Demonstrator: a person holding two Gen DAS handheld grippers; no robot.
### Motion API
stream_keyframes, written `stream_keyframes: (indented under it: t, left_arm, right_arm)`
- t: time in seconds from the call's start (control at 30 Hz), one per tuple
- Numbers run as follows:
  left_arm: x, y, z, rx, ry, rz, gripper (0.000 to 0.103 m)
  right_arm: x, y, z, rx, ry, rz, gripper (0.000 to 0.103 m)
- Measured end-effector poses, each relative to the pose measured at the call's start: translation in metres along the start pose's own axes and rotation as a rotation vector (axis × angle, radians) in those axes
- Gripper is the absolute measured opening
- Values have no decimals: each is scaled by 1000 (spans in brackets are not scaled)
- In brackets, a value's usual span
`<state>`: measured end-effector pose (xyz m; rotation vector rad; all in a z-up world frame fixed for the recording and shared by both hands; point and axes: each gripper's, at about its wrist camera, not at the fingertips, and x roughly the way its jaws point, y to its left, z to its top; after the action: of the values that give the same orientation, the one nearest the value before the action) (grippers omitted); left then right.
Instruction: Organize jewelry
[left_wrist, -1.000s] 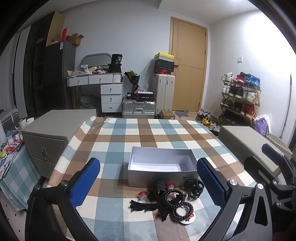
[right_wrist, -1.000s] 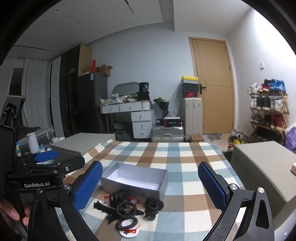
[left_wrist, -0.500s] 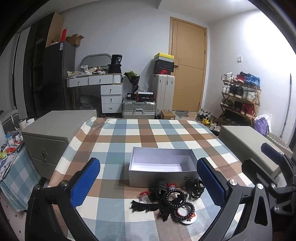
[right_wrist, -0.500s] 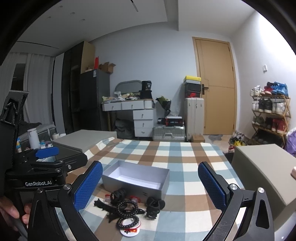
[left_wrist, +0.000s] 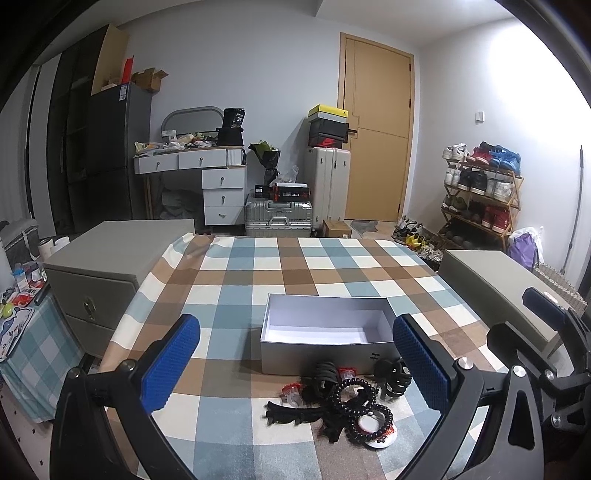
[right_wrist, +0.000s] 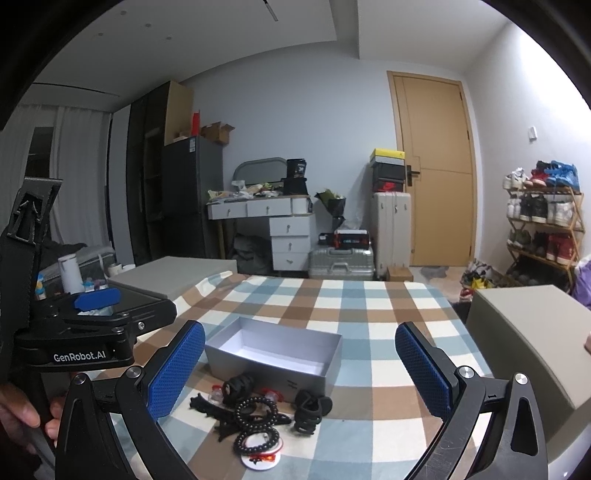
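Observation:
An open grey box (left_wrist: 325, 338) (right_wrist: 275, 350) with a white, empty inside sits on the checked tablecloth (left_wrist: 258, 273). In front of it lies a pile of dark jewelry (left_wrist: 343, 402) (right_wrist: 258, 413): black bead bracelets (left_wrist: 369, 417), black hair claws (left_wrist: 393, 373) (right_wrist: 310, 408), small red-capped pieces and a white disc. My left gripper (left_wrist: 295, 365) hangs open above the near table, in front of the pile. My right gripper (right_wrist: 299, 373) is open too, over the pile and box. Neither holds anything.
Grey cabinets flank the table on the left (left_wrist: 107, 266) and on the right (left_wrist: 495, 280). The other gripper's body (right_wrist: 85, 332) and a hand (right_wrist: 22, 413) fill the right wrist view's left side. Luggage, a dresser, a door and a shoe rack stand behind.
Both views have shifted only slightly; the box and pile sit a little higher and nearer centre. Both grippers stay open and nothing on the table has moved.

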<state>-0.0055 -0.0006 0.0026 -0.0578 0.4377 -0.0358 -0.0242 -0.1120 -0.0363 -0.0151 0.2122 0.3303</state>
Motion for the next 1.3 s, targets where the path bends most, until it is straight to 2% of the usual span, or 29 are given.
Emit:
stream_keyframes:
  t: [0.4, 0.87, 0.97, 1.13, 1.2, 1.3]
  left_arm:
    - [8, -1, -6, 12, 21, 8, 102]
    - [29, 11, -39, 1, 146, 23, 102]
    - [30, 14, -45, -2, 167, 28, 102]
    - [31, 20, -51, -11, 188, 35, 102]
    - [32, 22, -53, -14, 197, 38, 102]
    - [32, 24, -57, -16, 206, 42, 102]
  right_arm:
    - [12, -13, -16, 39, 74, 53, 103]
    - [71, -45, -63, 202, 386, 129, 103]
    - [82, -48, -67, 229, 416, 155, 103]
    - [104, -53, -73, 280, 472, 180, 93]
    - [112, -55, -76, 301, 496, 182, 92]
    - [119, -54, -79, 316, 526, 185, 78]
